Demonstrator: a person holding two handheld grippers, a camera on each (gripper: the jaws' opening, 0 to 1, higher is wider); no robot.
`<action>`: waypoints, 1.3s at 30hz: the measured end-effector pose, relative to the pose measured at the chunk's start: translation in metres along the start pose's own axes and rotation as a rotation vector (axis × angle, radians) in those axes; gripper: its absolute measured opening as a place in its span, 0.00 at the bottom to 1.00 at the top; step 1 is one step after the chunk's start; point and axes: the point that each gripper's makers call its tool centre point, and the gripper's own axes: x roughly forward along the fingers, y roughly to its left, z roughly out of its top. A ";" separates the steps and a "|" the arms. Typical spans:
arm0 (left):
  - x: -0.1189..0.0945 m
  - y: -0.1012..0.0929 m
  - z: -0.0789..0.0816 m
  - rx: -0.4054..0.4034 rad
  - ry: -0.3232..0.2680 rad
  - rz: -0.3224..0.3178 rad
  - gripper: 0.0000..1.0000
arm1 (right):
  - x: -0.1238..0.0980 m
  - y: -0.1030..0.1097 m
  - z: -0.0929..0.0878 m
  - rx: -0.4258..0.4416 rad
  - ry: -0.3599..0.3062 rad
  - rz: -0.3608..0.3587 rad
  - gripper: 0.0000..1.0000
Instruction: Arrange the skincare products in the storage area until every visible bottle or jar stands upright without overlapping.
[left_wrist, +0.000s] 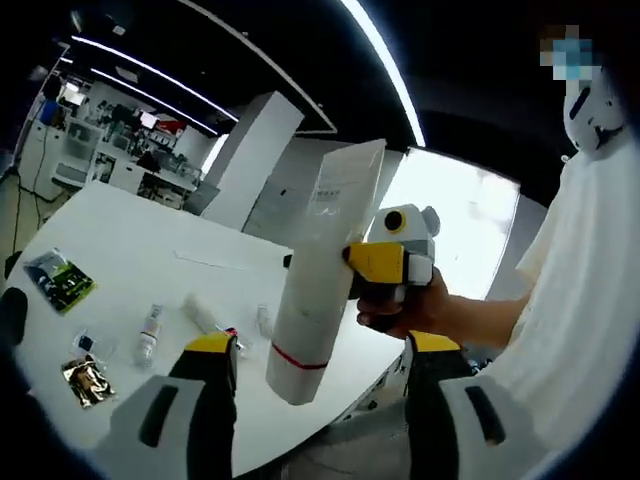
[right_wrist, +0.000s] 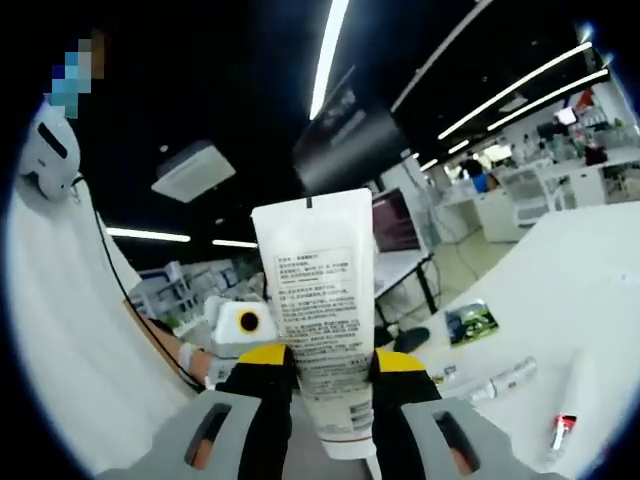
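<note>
Your right gripper (right_wrist: 328, 372) is clenched on a tall white plastic tube with printed text (right_wrist: 322, 330), held in the air at frame centre in both views. Your left gripper (left_wrist: 325, 360) is released, jaws apart at the bottom of the left gripper view. Small bottles (left_wrist: 150, 333) lie on the white surface (left_wrist: 130, 250) at lower left.

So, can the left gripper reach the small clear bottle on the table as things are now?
Probably yes. The left gripper is open and holds nothing, and the small clear bottle lies free on the white table. The white tube, held by the right gripper, hangs to one side.
</note>
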 end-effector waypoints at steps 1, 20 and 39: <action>0.000 0.000 0.000 -0.002 0.000 -0.001 0.62 | 0.000 0.003 -0.002 0.010 0.007 0.014 0.25; -0.006 -0.033 -0.009 -0.195 0.071 -0.238 0.32 | 0.004 0.043 -0.020 0.153 0.076 0.234 0.26; -0.013 -0.025 -0.007 -0.136 0.073 -0.175 0.27 | 0.014 0.034 -0.023 0.259 0.029 0.215 0.27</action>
